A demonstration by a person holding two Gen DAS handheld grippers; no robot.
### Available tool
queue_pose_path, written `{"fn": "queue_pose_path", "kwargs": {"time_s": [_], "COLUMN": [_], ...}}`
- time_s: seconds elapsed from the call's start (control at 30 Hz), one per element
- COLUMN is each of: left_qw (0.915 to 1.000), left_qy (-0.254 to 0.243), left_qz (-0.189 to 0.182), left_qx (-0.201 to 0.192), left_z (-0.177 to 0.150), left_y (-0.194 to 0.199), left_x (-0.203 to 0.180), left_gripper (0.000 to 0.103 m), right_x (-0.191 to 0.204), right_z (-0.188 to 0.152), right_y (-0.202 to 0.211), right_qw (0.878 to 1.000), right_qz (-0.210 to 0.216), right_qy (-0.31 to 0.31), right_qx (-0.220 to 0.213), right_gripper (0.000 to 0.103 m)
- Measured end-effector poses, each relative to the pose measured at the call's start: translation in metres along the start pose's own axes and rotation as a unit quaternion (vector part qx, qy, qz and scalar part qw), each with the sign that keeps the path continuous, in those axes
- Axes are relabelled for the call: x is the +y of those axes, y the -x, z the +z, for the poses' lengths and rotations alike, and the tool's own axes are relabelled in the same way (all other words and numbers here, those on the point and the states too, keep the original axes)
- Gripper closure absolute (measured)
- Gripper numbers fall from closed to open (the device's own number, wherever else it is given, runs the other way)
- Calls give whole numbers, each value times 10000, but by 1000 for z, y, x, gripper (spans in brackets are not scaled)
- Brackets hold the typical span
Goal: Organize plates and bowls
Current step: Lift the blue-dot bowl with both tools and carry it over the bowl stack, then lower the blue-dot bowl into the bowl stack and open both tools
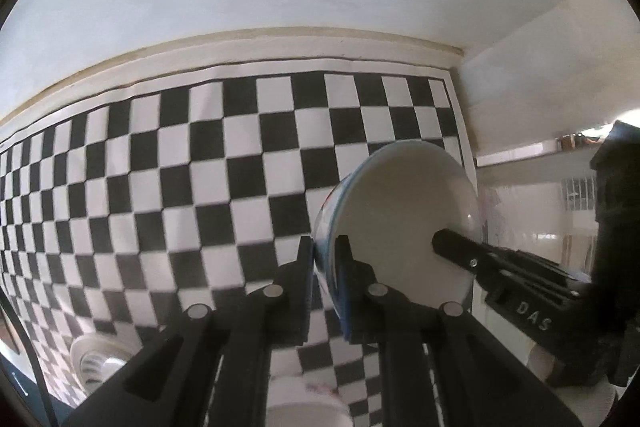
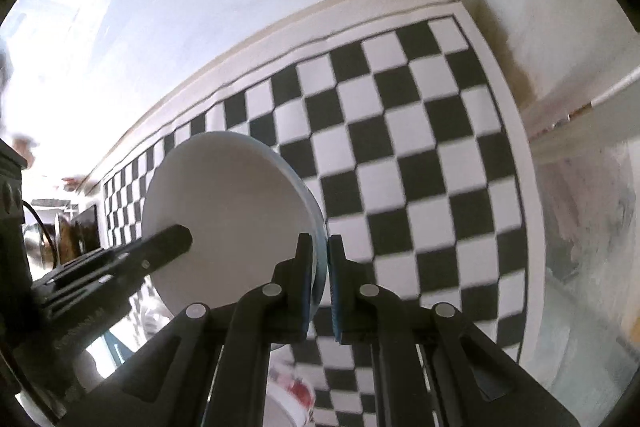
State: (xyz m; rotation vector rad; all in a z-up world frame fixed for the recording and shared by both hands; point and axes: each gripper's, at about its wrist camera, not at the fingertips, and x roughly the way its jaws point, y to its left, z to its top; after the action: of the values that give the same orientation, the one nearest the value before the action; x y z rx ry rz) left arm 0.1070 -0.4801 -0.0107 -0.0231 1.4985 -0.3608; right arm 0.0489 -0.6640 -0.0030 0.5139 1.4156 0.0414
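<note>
White bowl (image 1: 400, 211) – rim clamped, both grippers

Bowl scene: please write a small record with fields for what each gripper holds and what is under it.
held item: white bowl with coloured outside
left gripper: shut on the bowl rim, one finger inside, one outside
right gripper: shut on the opposite rim
bowl pose: lifted, tilted on its side, opening facing the cameras
surface below: black and white checkered mat
other dishes: white crockery with red marks beneath, partly hidden
</note>
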Motion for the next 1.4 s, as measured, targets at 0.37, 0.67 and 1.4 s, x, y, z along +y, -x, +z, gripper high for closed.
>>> {"fn": "queue_pose_path", "kwargs": {"time_s": [0.37, 0.67, 1.4], "left_qw": [9997, 9996, 9986], "left_qy": [-131, -173, -46], "left_qz": [-88, -187, 75], "left_qx": [-191, -79, 525], "left_z": [-83, -154, -208], "left_y": [53, 67, 17], "left_x": [17, 30, 65], "left_gripper": [94, 94, 94], "right_x": [25, 43, 40], "right_z": [-93, -162, -210], "right_y": [32, 39, -31], "right_qw": [9996, 9984, 9971], "right_qz": [104, -4, -131], "right_qy": [220, 560, 515], "right_qx": [-138, -98, 542], "right_gripper": [94, 94, 94]}}
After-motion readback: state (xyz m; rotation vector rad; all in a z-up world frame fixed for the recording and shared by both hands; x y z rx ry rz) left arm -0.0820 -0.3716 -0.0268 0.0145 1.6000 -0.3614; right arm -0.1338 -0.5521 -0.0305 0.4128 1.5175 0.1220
